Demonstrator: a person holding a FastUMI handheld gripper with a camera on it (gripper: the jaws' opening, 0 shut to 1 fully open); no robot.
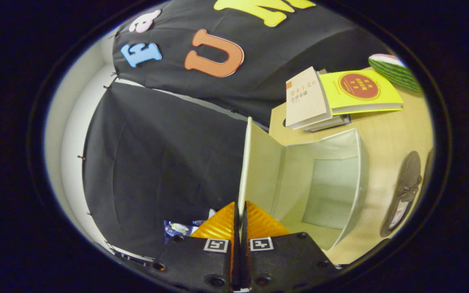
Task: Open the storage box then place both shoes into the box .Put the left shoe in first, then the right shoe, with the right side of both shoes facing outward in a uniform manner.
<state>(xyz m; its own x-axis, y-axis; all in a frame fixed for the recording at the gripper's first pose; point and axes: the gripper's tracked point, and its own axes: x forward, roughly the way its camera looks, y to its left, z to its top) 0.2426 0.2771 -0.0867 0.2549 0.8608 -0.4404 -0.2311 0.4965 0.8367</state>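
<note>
Tongs [240,211] are pinched tight on the edge of the storage box [320,179] flap [259,167], which is swung open. Box sits on the table [389,130]; one dark shoe [403,195] lies just beside it, books [340,97] beyond.

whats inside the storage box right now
The storage box looks empty: its pale inner walls and floor show, with no shoe in it. The near corner is hidden behind the gripper, whose fingers are shut on the box's open flap.
</note>
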